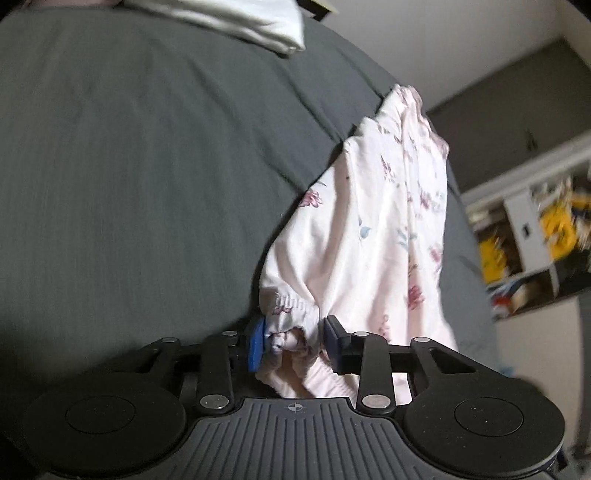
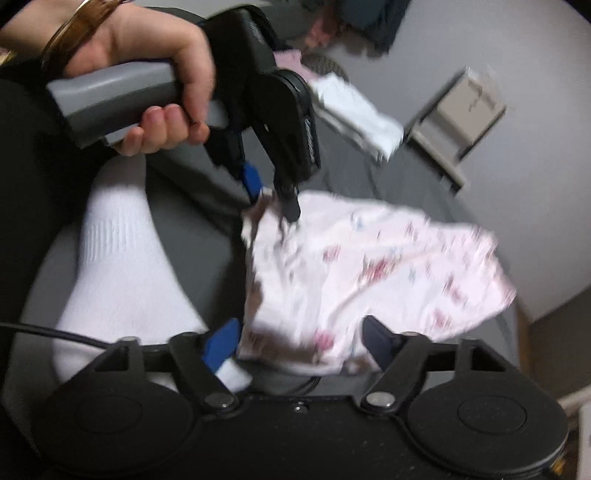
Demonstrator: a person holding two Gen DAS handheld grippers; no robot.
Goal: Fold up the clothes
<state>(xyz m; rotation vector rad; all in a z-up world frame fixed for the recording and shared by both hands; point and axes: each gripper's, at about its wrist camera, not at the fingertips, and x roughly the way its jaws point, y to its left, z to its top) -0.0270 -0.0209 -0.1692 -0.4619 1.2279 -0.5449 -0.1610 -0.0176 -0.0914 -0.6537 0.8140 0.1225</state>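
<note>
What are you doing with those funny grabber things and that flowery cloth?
A person is folding laundry on a grey bed, holding a grabber in each hand. The left gripper is pinching the stretchy edge of a pink flowery garment and lifting it. The right gripper is open with the garment's other edge between its fingers. A white folded piece lies farther up the bed.

Pale pink floral cotton garment with elastic gathered waistband: you hold it lifted off grey bed cover, not flat. Small pink-red flowers, few blue sprigs on print. Gathered waistband bunched at near edge, pinched at one end; rest of fabric hangs loose, creased, draped away from you. Opposite waistband corner also pinched. Right-wrist view motion-blurred, print detail unclear there.
</note>
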